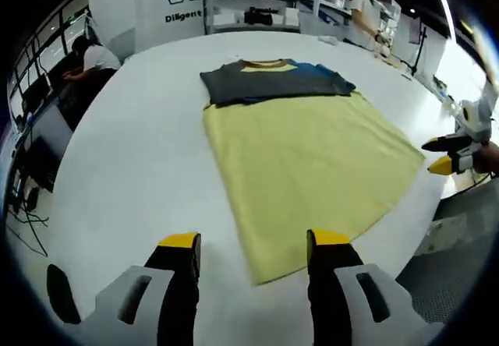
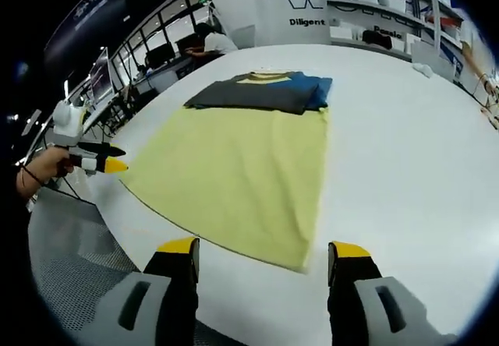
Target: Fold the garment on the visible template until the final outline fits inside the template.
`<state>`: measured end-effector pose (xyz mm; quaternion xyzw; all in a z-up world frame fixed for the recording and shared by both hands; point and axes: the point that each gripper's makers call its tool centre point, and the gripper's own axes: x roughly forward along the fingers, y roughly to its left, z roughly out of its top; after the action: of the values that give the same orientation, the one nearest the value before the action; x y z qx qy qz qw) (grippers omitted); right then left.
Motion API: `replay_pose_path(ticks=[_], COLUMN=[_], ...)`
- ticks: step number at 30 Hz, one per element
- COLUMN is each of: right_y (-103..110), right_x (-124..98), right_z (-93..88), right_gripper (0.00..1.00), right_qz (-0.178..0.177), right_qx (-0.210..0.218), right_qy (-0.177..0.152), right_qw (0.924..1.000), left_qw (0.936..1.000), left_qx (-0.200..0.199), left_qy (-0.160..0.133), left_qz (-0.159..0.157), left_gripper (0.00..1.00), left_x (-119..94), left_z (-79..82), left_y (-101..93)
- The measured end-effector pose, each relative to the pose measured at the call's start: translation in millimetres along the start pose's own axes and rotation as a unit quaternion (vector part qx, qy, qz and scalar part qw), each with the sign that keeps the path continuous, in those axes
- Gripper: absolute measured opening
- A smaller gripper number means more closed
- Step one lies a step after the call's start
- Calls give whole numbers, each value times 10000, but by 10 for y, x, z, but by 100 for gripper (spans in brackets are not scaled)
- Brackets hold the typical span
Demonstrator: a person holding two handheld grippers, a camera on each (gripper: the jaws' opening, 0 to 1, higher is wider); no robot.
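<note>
A yellow template sheet (image 1: 312, 159) (image 2: 242, 167) lies flat on the white table (image 1: 132, 151) (image 2: 405, 143). A folded garment (image 1: 277, 79) (image 2: 265, 89), dark grey and blue with a yellow collar, rests across the sheet's far end. My left gripper (image 1: 253, 241) hovers open over the near corner of the sheet with nothing between its fingers. It also shows held in a hand at the table's edge (image 2: 97, 163). My right gripper (image 2: 263, 247) is open and empty above the sheet's near edge. It appears again beside the sheet (image 1: 448, 155).
Shelves with boxes (image 1: 265, 3) and a white wall with lettering stand behind the table. A person sits at a desk (image 1: 90, 58) (image 2: 210, 42) beyond the table's far side. Grey mesh flooring (image 2: 70, 260) lies below the near table edge.
</note>
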<state>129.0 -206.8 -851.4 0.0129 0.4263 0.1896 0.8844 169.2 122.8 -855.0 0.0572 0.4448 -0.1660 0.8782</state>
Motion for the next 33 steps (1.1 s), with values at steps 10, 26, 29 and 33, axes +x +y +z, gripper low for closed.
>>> replay_pose_path(ticks=[10,26,29,33], right_y=[-220,-293,-296,-295], right_x=[22,27,41,50], right_z=[-108,-102,-92,-89], right_gripper=[27,5,3,2], right_qz=[-462,-699,-743,-769], right_qx=[252,339,203,142], right_qy=[185,177,209,207], right_qw=[9984,9968,9968,9967], left_qw=[9994,9992,9988,9986], left_qx=[-291,-151,-186,-231], left_qy=[195,339,384,400], left_qz=[-64,134,252,275], left_gripper=[38,21,16,14], left_x=[-15,-21,-26,-26], left_z=[-144,-194,-209,-212], left_y=[-43,-96,-73,-75])
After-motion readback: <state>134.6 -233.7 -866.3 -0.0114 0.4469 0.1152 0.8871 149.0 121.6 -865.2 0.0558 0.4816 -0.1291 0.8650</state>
